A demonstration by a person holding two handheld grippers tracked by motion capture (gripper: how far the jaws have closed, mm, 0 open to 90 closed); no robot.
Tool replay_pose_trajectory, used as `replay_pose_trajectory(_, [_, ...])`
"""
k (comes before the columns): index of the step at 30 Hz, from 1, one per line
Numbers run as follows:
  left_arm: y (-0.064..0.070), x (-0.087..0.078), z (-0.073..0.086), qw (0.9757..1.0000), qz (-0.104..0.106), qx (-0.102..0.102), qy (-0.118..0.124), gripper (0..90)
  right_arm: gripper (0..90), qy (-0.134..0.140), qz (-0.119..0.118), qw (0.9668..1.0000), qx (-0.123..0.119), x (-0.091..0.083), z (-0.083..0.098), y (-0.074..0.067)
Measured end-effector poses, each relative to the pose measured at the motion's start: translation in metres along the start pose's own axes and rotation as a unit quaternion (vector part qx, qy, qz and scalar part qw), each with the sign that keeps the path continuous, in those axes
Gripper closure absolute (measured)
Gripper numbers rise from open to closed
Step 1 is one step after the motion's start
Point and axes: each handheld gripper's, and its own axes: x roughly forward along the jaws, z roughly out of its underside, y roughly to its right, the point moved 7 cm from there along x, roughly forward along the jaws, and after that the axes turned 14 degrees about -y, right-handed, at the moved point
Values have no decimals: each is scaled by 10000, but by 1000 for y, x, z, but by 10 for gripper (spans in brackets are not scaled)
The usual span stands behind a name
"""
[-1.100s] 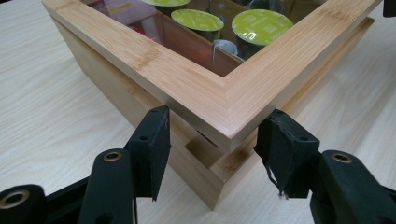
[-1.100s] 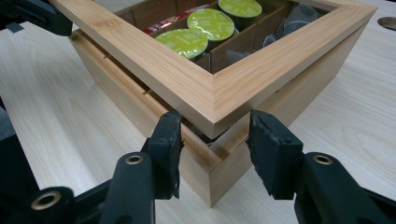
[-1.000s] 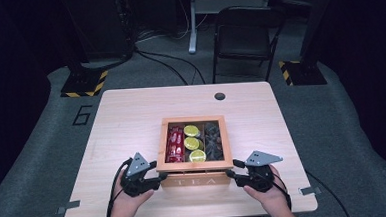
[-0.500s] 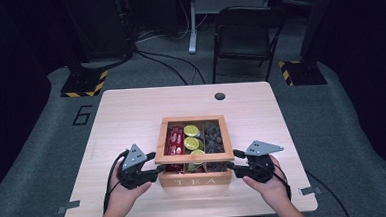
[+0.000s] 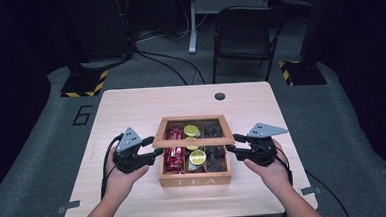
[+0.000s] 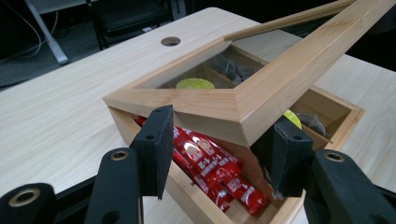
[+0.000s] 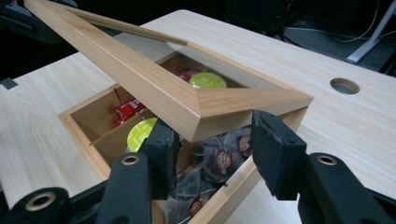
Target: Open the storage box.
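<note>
The wooden tea box sits on the table near the person's edge, its long axis running across the table and its lettered front facing the person. Its framed lid is hinged at the box's far edge and tilts up, front edge raised above the box. The left gripper, at the box's left, has its jaws partly open with the lid's front left corner between them; they have just been closing. The right gripper, at the box's right, likewise brackets the lid's front right corner, jaws just closing. Whether the pads press the wood I cannot tell.
</note>
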Motion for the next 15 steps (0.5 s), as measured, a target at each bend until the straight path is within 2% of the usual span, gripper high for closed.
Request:
replay_pose_trajectory(4, [-3,0,-7,10000,-70,-26,30,492,509,51,195,9997,-116,1,-11,5])
replay_pose_trajectory(15, [-13,-3,-26,9997,-245,50,43,515,509,84,446,9987,-245,1,-32,10])
